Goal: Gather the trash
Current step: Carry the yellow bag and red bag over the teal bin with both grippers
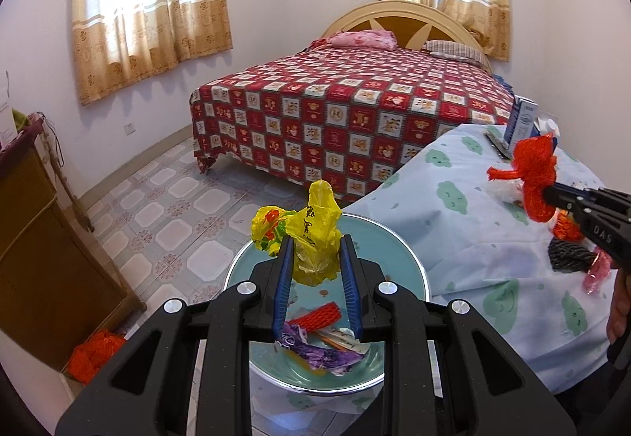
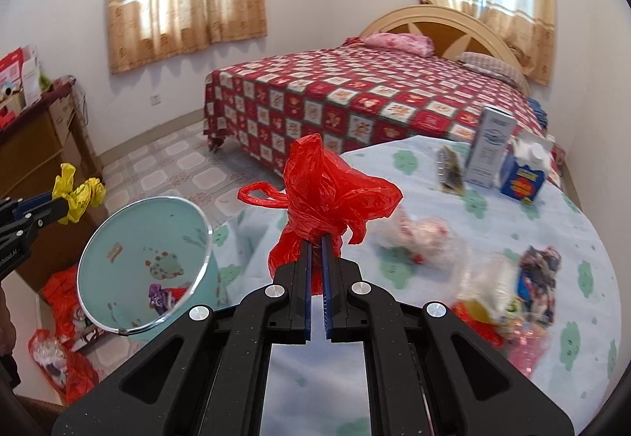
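My left gripper [image 1: 314, 241] is shut on a crumpled yellow plastic bag [image 1: 311, 235] and holds it over the open teal trash bin [image 1: 410, 258], which has wrappers in its bottom. In the right wrist view the yellow bag [image 2: 79, 195] hangs at the left above the bin [image 2: 102, 239]. My right gripper [image 2: 315, 239] is shut on a red plastic bag [image 2: 327, 191] above the table's left edge, to the right of the bin. The red bag also shows in the left wrist view [image 1: 536, 176].
The round table [image 2: 434, 337] with a pale cloud-print cloth carries more wrappers and bags [image 2: 508, 294], a grey carton [image 2: 489, 148] and a blue box [image 2: 524, 176]. A bed [image 1: 347, 109] stands behind. A wooden cabinet [image 1: 35, 239] and red bags [image 2: 63, 317] are at the left on the floor.
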A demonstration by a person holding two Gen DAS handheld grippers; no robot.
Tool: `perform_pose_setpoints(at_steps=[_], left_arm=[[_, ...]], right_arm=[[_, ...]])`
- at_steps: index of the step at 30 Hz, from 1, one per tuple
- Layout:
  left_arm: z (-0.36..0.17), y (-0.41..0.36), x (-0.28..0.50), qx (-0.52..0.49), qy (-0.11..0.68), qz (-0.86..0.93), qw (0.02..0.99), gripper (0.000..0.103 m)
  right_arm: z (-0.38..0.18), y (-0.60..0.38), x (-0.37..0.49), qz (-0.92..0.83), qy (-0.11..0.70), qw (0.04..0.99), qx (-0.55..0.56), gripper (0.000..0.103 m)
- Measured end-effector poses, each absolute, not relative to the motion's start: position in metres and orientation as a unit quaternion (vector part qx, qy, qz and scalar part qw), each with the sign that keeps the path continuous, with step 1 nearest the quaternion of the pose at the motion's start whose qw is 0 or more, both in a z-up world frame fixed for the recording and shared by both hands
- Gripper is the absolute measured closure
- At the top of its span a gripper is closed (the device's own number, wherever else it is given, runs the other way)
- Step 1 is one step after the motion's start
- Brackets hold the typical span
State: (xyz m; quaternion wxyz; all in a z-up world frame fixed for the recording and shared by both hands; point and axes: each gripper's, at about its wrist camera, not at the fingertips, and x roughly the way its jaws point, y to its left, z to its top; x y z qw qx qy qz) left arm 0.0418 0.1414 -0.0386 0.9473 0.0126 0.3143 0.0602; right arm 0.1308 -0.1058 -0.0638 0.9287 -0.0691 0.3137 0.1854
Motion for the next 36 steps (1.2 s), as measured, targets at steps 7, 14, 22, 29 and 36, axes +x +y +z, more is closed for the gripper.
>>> perform_pose_setpoints(at_steps=[7, 14, 22, 29, 36], left_arm=[[-0.040, 0.156, 0.040, 0.006, 0.313, 0.073, 0.947, 0.079], [-0.044, 0.161, 0.039, 0.003, 0.317, 0.074, 0.945, 0.079], [-0.047, 0.167, 0.043, -0.001, 0.322, 0.079, 0.944, 0.079], [-0.050, 0.173, 0.044, -0.008, 0.325, 0.084, 0.942, 0.079], [-0.051, 0.175, 0.044, -0.013, 0.324, 0.083, 0.942, 0.079]], right_arm=[[-0.071, -0.080, 0.133, 0.203, 0.320, 0.922, -0.083, 0.098], [-0.074, -0.067, 0.134, 0.213, 0.322, 0.918, -0.090, 0.098], [-0.076, -0.051, 0.135, 0.226, 0.325, 0.913, -0.098, 0.098], [-0.078, -0.038, 0.133, 0.235, 0.327, 0.909, -0.106, 0.098], [-0.081, -0.026, 0.132, 0.243, 0.328, 0.906, -0.114, 0.098]])
